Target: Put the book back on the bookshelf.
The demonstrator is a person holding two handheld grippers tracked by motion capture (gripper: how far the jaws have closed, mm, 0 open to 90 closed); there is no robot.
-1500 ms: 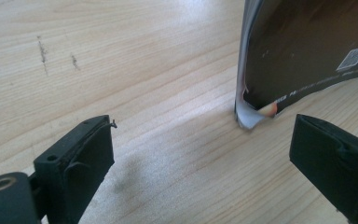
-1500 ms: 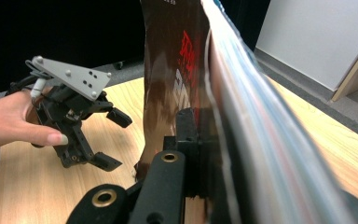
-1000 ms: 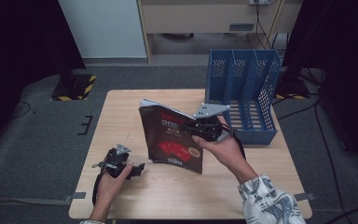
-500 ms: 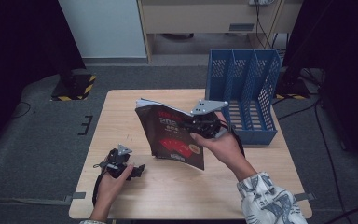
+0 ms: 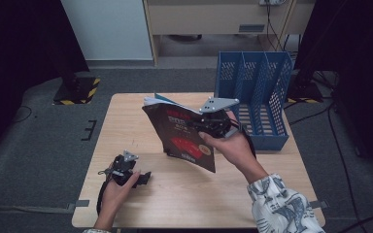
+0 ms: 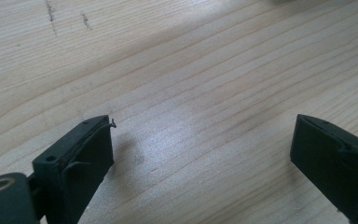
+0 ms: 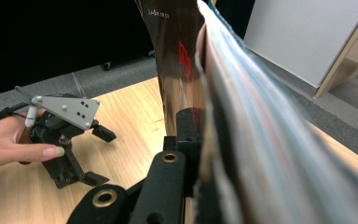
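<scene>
The right gripper [image 5: 212, 127] has its fingers clamped on a dark-covered book [image 5: 182, 137], held tilted above the centre of the surface [image 5: 126, 116]. The left gripper [image 5: 143, 177] rests near the front-left corner, fingers wide and empty. A blue file rack [image 5: 257, 92] stands at the right edge.

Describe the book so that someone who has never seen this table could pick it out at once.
Start at the wooden table and find the blue file rack at its far right corner. Just left of it, the right gripper holds the book up above the tabletop. It has a dark cover with red print.
</scene>
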